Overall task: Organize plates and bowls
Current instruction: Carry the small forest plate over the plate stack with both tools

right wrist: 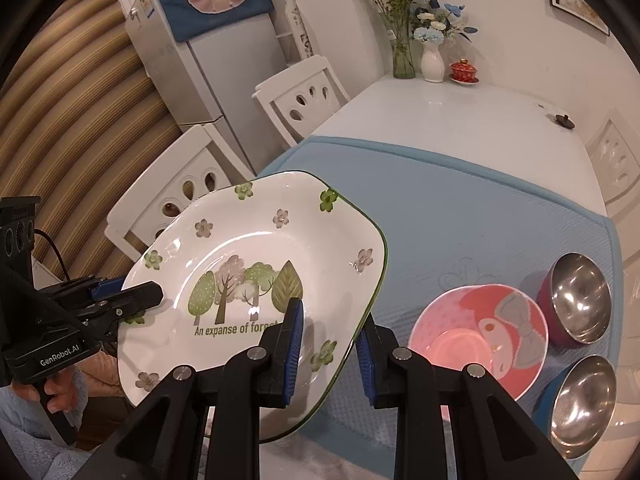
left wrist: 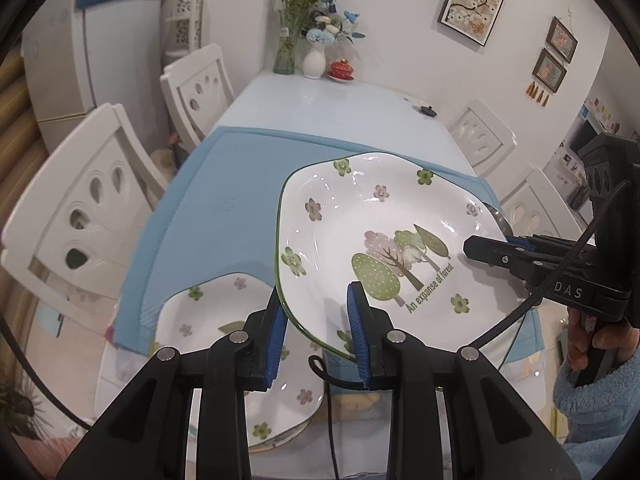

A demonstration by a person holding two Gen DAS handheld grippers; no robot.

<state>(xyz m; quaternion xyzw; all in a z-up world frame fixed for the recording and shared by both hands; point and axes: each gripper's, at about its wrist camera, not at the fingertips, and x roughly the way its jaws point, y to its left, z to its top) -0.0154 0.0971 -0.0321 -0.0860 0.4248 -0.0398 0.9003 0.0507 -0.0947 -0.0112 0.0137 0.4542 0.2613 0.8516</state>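
**Two tongs carrying one forest plate, stacking barely begun**

Two tongs are clamping the same forest-print plate [left wrist: 384, 240] at opposite rims and holding it tilted above the blue mat [left wrist: 224, 216]. The left tongs [left wrist: 318, 334] are gripping the rim at the plate's 7 o'clock in the left wrist view, and the right tongs [right wrist: 330, 350] are pinching the rim at 5 o'clock in the right wrist view; each pair of blue pads is closed onto the china.

Judging by how things lie, the sorting is only getting started. A matching flowered plate [left wrist: 224, 320] is lying at 7 o'clock on the surface [left wrist: 320, 100], and the lifted plate probably belongs on top of it. Three bowls are sitting apart, not yet nested: a pink cartoon bowl [right wrist: 480, 336], a steel bowl with a maroon shell [right wrist: 580, 296] and a steel bowl with a blue shell [right wrist: 580, 404].

Only the left wrist view is showing the second plate, partly hidden behind its own tongs. Only the right wrist view is showing the bowls, grouped at 4 o'clock on the mat. Each view is also catching the opposite tongs from the side, with a hand [right wrist: 60, 392] in a fleecy blue sleeve [left wrist: 600, 400] behind them.
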